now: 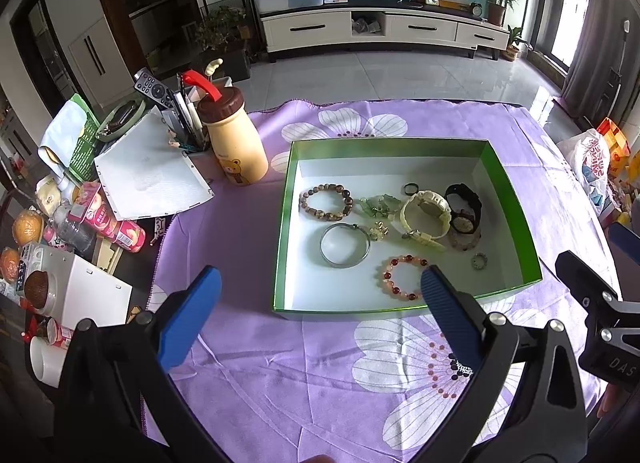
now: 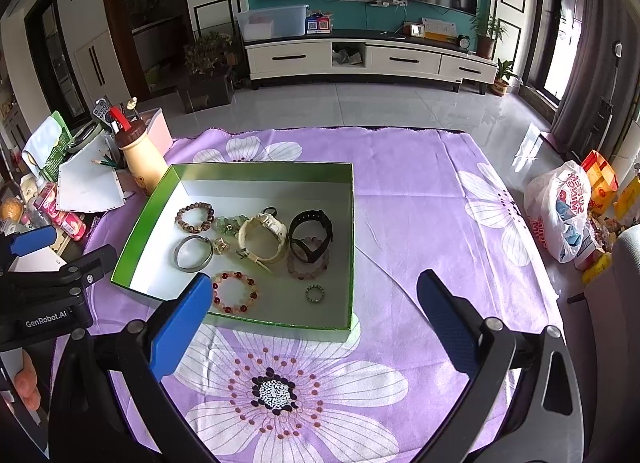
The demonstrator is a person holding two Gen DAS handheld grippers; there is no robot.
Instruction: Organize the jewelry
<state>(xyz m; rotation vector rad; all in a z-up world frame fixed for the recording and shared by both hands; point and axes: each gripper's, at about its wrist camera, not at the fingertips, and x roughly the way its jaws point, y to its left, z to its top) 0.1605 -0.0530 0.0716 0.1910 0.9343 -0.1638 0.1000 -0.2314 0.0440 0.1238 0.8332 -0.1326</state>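
Note:
A green box (image 1: 516,199) (image 2: 136,235) with a white floor sits on the purple flowered cloth. It holds a brown bead bracelet (image 1: 326,202) (image 2: 195,217), a silver bangle (image 1: 345,245) (image 2: 193,253), a red bead bracelet (image 1: 400,277) (image 2: 235,292), a cream watch (image 1: 426,215) (image 2: 262,237), a black watch (image 1: 464,207) (image 2: 311,236), a small ring (image 1: 478,261) (image 2: 315,293) and green stones (image 1: 378,205). My left gripper (image 1: 320,287) is open and empty above the box's near edge. My right gripper (image 2: 314,295) is open and empty, near the box's right front corner.
A cream bottle (image 1: 234,135) with a red spout, a pen holder with a remote (image 1: 154,89), papers and snack packs (image 1: 108,219) crowd the left side. A plastic bag (image 2: 560,207) lies off the right edge. The cloth (image 2: 420,191) spreads right of the box.

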